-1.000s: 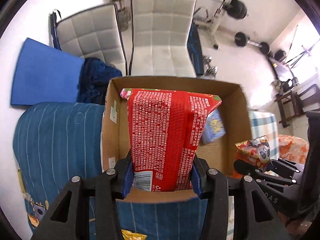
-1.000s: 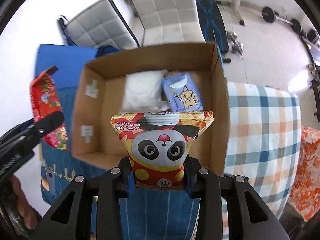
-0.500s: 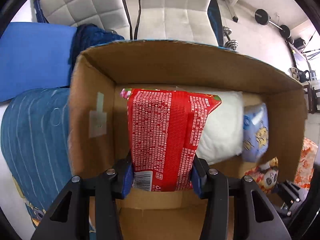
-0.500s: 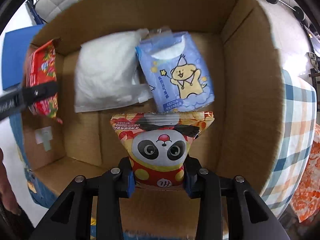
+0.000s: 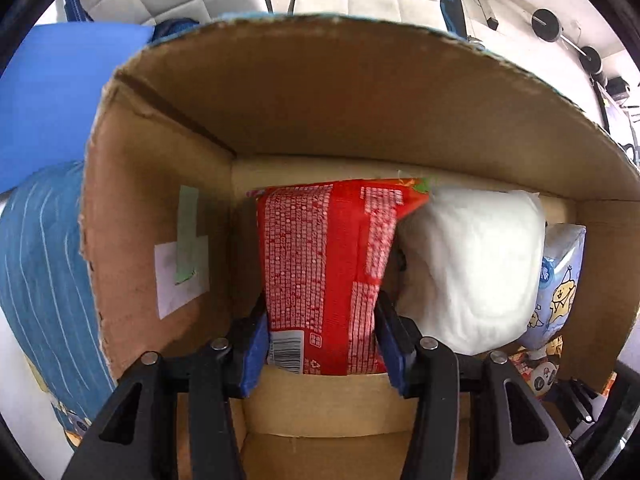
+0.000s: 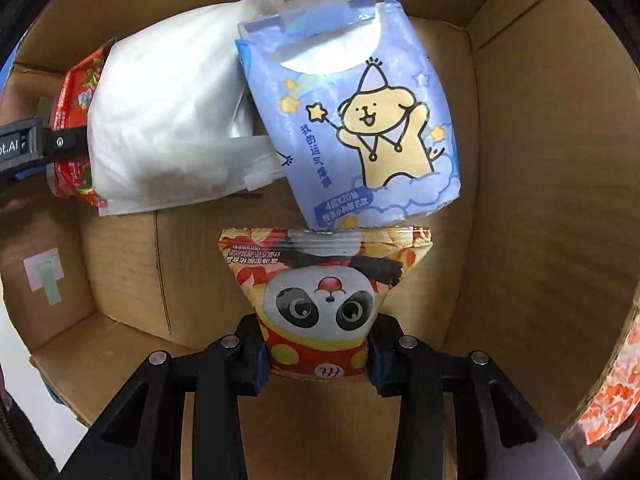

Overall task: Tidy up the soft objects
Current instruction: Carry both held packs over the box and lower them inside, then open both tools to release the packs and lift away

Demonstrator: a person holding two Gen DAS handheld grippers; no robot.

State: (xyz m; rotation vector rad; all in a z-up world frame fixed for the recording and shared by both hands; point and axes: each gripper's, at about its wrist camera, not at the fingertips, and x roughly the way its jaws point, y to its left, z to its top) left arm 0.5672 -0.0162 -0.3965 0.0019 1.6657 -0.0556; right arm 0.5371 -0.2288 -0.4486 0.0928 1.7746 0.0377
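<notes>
Left wrist view shows the left hand-held gripper [image 5: 322, 344], clenched on the red packet [image 5: 324, 268], now lowered inside the cardboard box [image 5: 360, 100] beside the white bag [image 5: 468, 268] at 3 o'clock, while the right hand-held gripper [image 6: 318, 354] has brought its gripped panda snack bag [image 6: 320, 300] down just below the blue tissue pack [image 6: 352, 120], so both seem ready for release.

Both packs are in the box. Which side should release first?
Likely left: the left hand-held gripper has its red printed snack pack low beside the white soft bag. The panda snack pack looks higher.
</notes>
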